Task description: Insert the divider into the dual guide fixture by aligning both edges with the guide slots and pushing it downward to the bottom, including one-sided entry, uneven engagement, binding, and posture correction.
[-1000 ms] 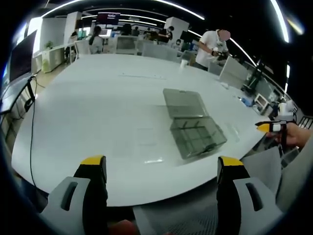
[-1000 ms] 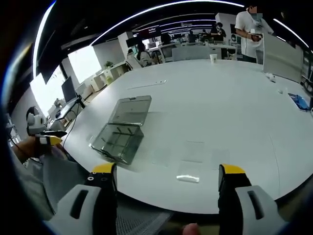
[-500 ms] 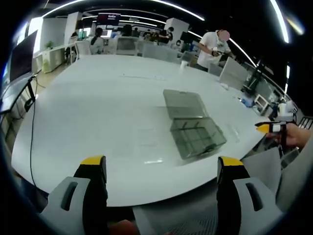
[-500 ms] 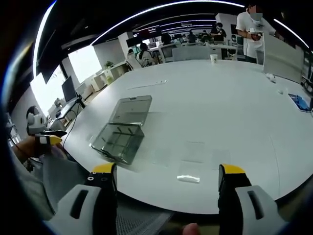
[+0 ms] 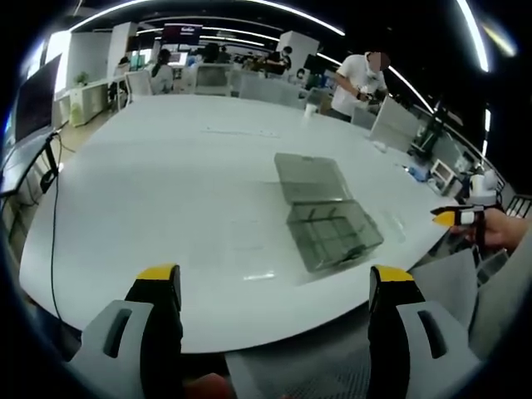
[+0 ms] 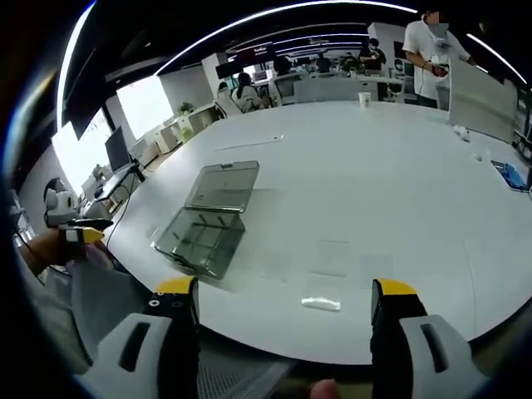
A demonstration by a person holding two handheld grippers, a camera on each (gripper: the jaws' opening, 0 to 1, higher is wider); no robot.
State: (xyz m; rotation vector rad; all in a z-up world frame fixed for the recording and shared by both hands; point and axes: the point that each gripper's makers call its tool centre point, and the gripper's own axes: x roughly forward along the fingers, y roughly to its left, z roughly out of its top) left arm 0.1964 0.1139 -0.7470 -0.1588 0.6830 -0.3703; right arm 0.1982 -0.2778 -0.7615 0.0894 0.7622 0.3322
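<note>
Two claws, both mine, both with jaws wide apart and holding nothing: left claw [image 5: 274, 283], right claw [image 6: 287, 295]. Both hover at the near edge of the white table [image 5: 166, 183]. The fixture [image 5: 326, 218], a clear lidded box with its lid laid open flat, sits on the table well ahead of the left claw, right of centre; from the right claw's view it lies left of centre [image 6: 208, 220]. Clear divider [image 6: 321, 302] lies flat on the table, just ahead between my right jaws.
</note>
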